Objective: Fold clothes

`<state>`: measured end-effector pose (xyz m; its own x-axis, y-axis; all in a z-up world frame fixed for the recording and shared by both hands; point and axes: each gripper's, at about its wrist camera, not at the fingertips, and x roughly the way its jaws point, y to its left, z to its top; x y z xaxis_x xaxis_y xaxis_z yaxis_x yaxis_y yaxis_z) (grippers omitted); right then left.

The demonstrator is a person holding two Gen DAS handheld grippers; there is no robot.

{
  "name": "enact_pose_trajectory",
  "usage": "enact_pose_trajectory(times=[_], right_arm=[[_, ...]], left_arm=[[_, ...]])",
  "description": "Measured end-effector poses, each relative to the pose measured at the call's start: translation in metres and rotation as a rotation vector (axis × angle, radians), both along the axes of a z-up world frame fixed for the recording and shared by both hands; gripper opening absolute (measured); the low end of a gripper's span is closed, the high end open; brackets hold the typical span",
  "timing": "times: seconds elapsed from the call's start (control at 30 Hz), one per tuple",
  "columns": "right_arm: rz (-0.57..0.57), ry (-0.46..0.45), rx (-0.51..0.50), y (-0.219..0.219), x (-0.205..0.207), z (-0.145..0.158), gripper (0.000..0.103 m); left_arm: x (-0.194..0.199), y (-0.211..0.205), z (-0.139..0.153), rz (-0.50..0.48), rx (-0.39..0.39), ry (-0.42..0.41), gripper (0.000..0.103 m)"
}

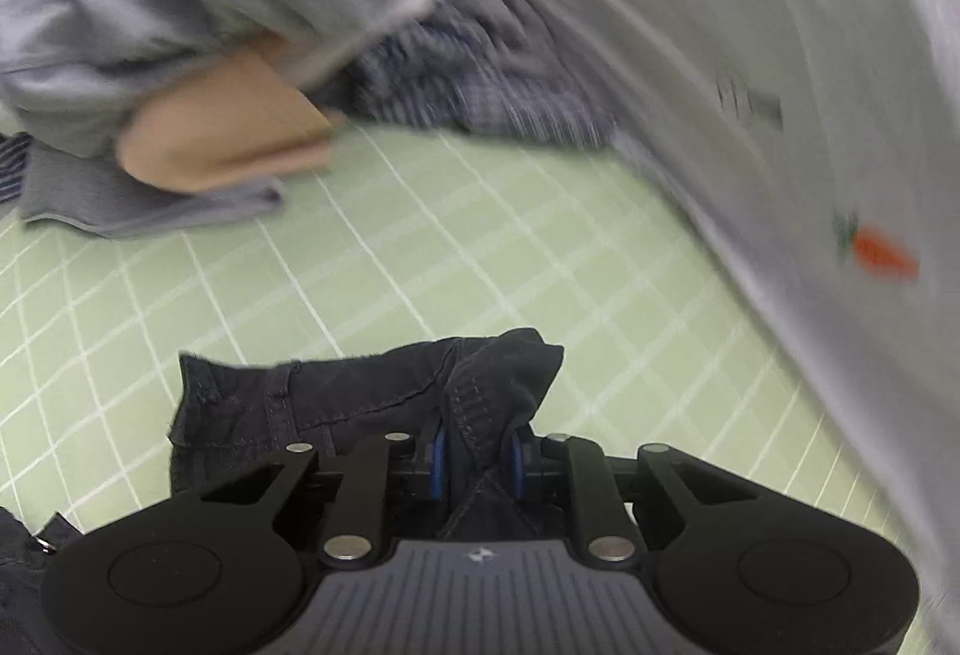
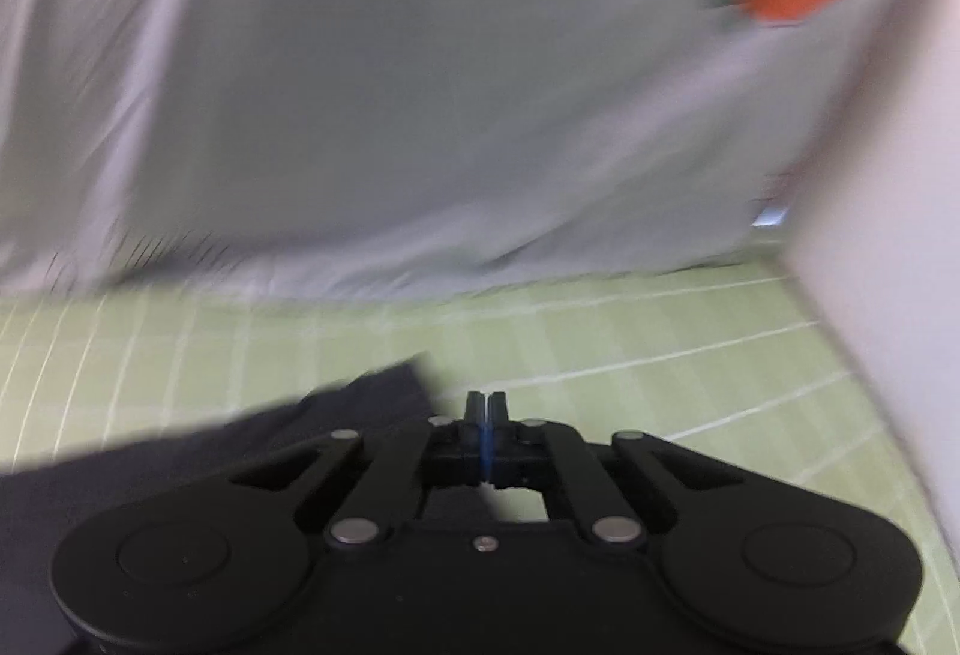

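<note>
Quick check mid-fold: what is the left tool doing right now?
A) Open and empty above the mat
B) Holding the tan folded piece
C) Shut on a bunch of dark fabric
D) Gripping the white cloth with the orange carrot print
C: in the left wrist view the left tool has the dark garment bunched between its blue-padded fingers, over the green grid mat.

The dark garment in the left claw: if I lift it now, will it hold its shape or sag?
Probably sag. The dark garment already bunches and creases where the left claw pinches it, so it looks limp. It seems thin and likely light. Its free end lies on the green checked sheet and may drag.
</note>
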<state>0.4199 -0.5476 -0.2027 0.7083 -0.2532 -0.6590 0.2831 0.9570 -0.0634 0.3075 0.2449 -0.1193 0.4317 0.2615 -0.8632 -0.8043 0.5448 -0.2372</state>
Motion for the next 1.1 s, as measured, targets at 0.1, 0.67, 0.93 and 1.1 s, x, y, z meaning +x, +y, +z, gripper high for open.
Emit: enact_pose_trajectory(times=[0.1, 0.67, 0.93, 1.1], right_arm=[[-0.062, -0.022, 0.031, -0.023, -0.004, 0.013, 0.000], [0.226, 0.089, 0.119, 0.045, 0.035, -0.023, 0.064], [0.316, 0.088, 0.115, 0.061, 0.078, -0.022, 0.024], [0.289, 0.048, -0.045, 0.076, 0.071, -0.011, 0.021]], left_arm=[[-0.003, 0.013, 0.024, 0.016, 0.013, -0.092, 0.019], [0.029, 0.037, 0.019, 0.094, 0.058, -0.113, 0.020], [0.036, 0.039, 0.013, 0.058, 0.068, -0.102, 0.020], [0.040, 0.041, 0.009, 0.035, 0.074, -0.094, 0.021]])
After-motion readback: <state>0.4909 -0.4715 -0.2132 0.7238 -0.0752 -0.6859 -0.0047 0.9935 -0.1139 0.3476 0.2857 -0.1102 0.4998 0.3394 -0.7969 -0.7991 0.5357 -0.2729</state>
